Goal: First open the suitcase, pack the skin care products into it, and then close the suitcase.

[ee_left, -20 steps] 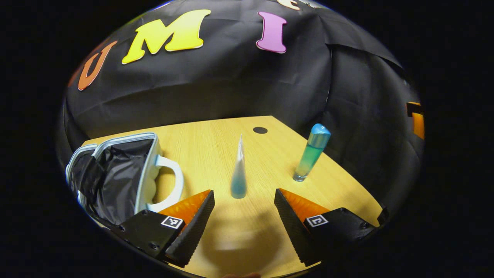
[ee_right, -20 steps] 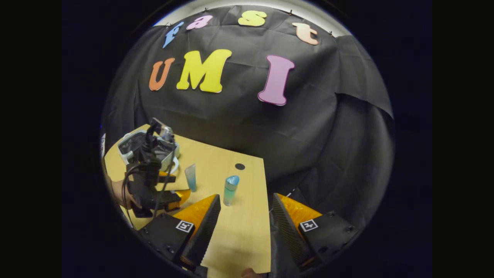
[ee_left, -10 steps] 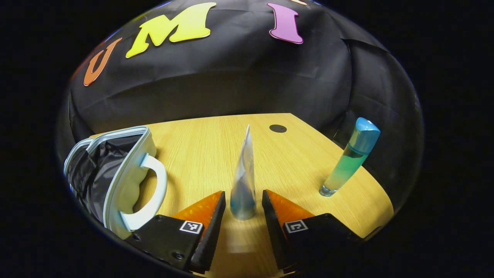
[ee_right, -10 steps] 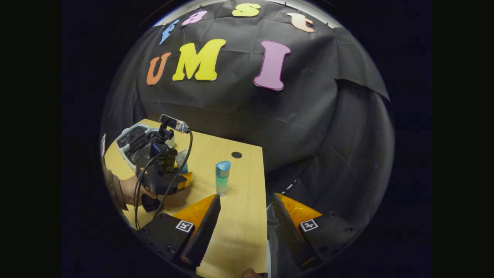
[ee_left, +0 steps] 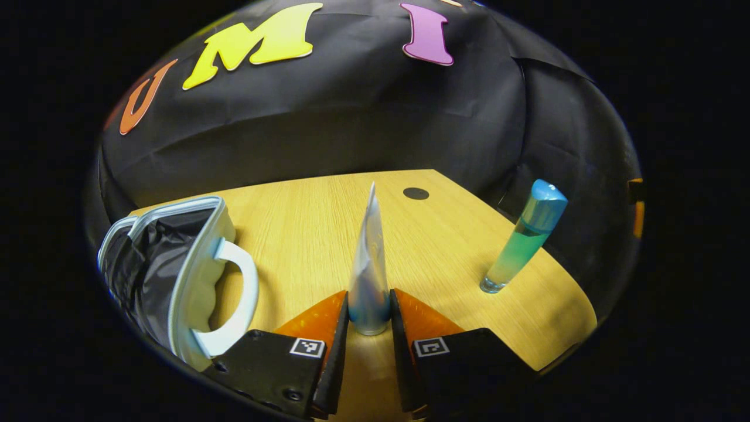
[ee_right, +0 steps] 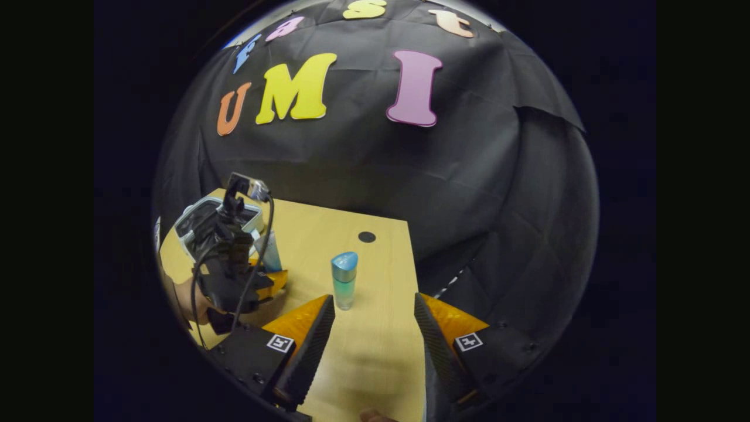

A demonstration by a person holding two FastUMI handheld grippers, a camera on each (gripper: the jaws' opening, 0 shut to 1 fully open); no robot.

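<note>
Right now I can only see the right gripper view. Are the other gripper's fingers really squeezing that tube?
Observer: Yes. In the left gripper view, the left gripper has both fingers pressed on the tube, near its bottom end.
Operator: Is the tube lying down?
Observer: No, it stands upright, wide end down on the table.
Operator: Where's the suitcase's handle?
Observer: The white handle is on the side of the open suitcase that faces the tube.
</note>
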